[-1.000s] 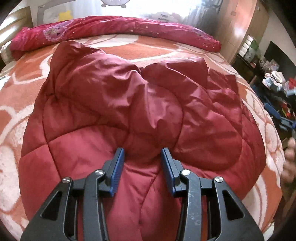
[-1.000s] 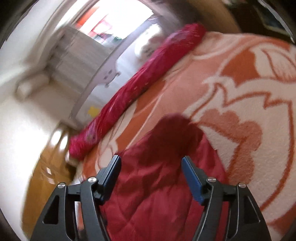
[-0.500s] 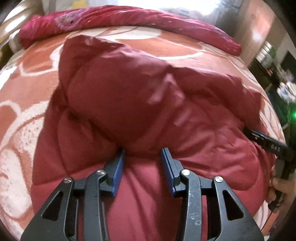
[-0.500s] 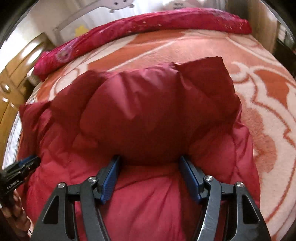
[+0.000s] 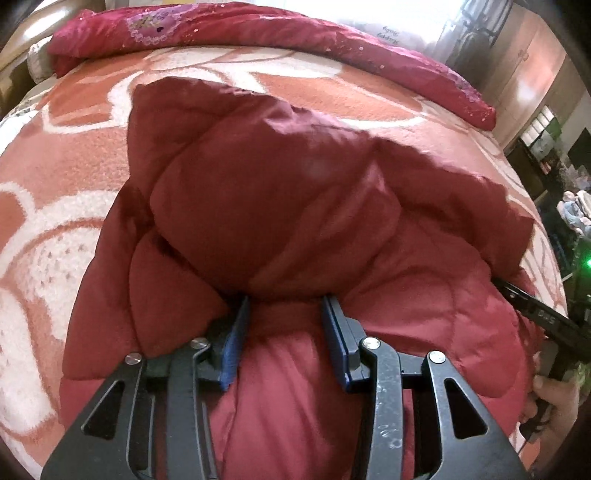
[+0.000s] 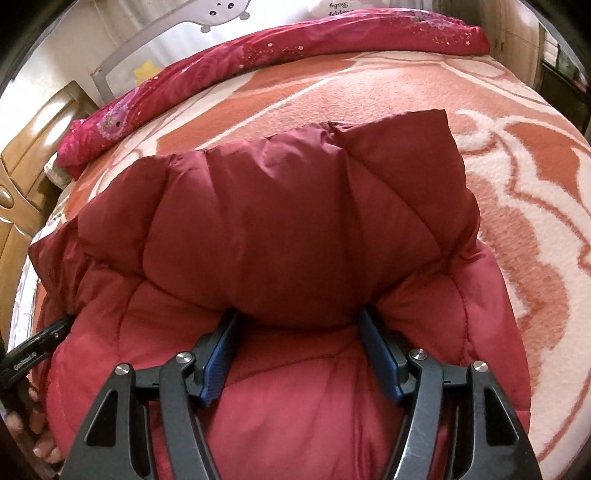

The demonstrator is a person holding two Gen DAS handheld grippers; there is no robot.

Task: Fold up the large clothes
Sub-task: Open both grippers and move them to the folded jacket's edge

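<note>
Evidently caught mid-fold: gripped the dark red padded jacket (image 5: 295, 192) at its near side with both tools, top layer doubled over the lower one and bulging up past the jaws. Held a narrow pinch of it in the left gripper (image 5: 284, 302), jaws about a third apart, blue pads pressed into the stuffing. Held a thicker wad in the right gripper (image 6: 299, 314), jaws wider, pads likewise sunk into the fabric on either side. Lay across the middle of the bed, the jacket, far corners well short of the far edge.

Probably needed, for a clean fold, to move the 2 grips together and level, so that the carried edge landed square on the layer beneath. Likely called for a firm hold until the padding settled, since such puffy, slippery cloth tends to spring back or slide. Worth pressing the air out along the crease afterwards.

Rested on a fleecy orange and white blanket (image 5: 55, 184) with a large swirling pattern. Saw a rolled crimson quilt (image 5: 258, 33) along the far edge, wooden furniture (image 6: 22, 166) to one side, cluttered shelves (image 5: 546, 125) to the other
</note>
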